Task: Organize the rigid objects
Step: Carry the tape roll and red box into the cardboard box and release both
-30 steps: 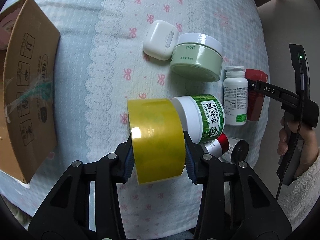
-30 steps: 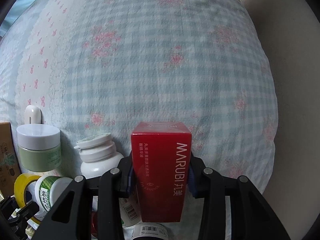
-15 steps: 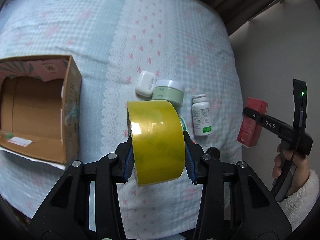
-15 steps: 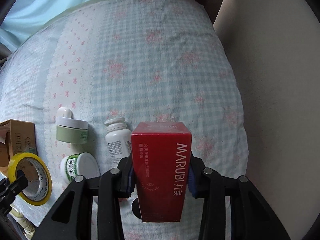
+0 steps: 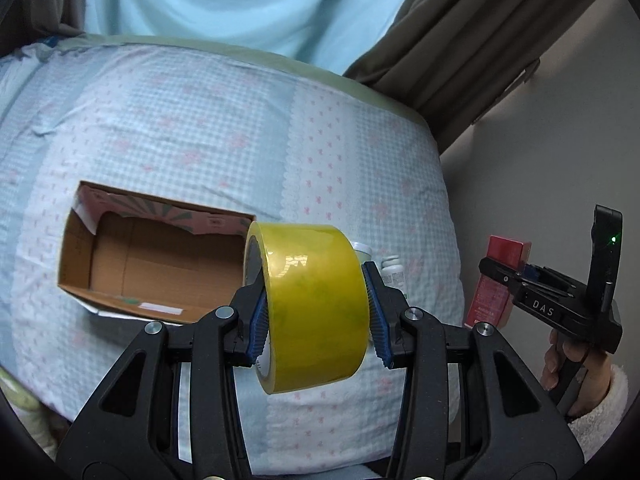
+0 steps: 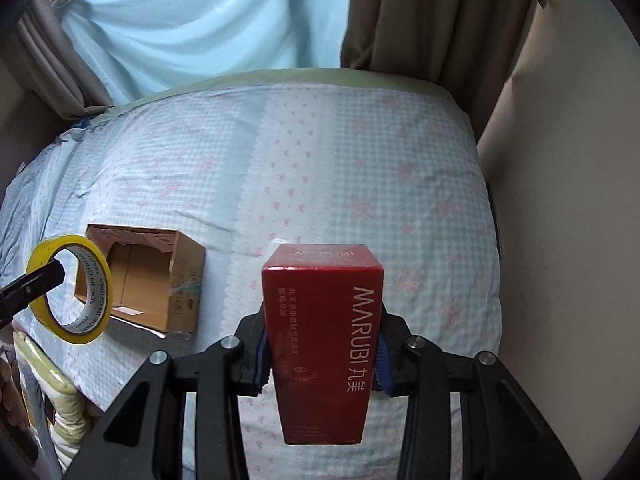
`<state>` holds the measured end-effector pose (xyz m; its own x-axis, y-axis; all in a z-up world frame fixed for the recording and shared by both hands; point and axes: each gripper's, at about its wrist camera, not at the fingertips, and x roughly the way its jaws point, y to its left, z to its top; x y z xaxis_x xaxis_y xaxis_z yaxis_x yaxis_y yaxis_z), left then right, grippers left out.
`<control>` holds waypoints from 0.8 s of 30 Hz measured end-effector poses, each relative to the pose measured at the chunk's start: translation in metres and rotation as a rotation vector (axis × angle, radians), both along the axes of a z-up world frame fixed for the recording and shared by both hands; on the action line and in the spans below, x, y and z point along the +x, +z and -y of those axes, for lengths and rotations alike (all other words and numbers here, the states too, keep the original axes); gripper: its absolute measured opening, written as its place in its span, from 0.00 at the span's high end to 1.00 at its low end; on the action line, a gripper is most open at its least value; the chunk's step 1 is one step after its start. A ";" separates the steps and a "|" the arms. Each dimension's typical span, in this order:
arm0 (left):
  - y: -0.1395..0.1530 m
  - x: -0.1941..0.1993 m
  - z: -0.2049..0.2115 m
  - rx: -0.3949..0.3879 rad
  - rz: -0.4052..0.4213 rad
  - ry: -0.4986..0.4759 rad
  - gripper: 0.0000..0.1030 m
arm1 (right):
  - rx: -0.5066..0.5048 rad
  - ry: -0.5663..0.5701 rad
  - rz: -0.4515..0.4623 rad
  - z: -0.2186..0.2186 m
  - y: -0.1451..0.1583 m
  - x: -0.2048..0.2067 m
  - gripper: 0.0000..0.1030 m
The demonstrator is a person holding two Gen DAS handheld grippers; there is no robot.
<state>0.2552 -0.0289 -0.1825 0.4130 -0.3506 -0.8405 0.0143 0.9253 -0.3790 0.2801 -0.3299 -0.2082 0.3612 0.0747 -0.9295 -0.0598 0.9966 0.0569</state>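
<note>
My left gripper (image 5: 316, 314) is shut on a yellow tape roll (image 5: 314, 304) and holds it high above the bed; the roll also shows in the right wrist view (image 6: 70, 288). My right gripper (image 6: 322, 354) is shut on a red MARUBI box (image 6: 324, 340), also raised; the box shows in the left wrist view (image 5: 498, 280) at the right. An open cardboard box (image 5: 160, 260) lies on the bed below and left of the tape, and it also shows in the right wrist view (image 6: 148, 280). A white bottle (image 5: 394, 274) and a jar lid peek out behind the tape.
The bed has a light blue checked cover (image 5: 200, 140) with pink flowers. A blue curtain (image 6: 208, 20) and brown drapes (image 6: 420, 12) hang behind it. A beige wall (image 6: 560, 160) stands to the right of the bed.
Both grippers have risen well above the bed with their objects still held. The items on the cover look smaller and the cardboard box has come fully into view.
</note>
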 end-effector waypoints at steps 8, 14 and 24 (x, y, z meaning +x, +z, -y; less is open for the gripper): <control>-0.005 0.004 -0.090 0.017 -0.020 0.025 0.63 | 0.058 0.113 0.035 -0.107 0.020 -0.006 0.63; -0.036 0.023 -0.151 0.005 -0.077 -0.025 0.63 | 0.119 0.098 -0.013 -0.181 0.001 0.003 0.63; -0.116 0.069 -0.224 0.012 -0.168 -0.125 0.68 | 0.195 -0.040 -0.126 -0.277 -0.072 0.028 0.63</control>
<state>0.3244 0.1950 -0.2986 0.2205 -0.3803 -0.8982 0.0673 0.9246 -0.3750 0.3085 -0.0525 -0.2801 0.2496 0.2456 -0.9367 -0.0006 0.9673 0.2535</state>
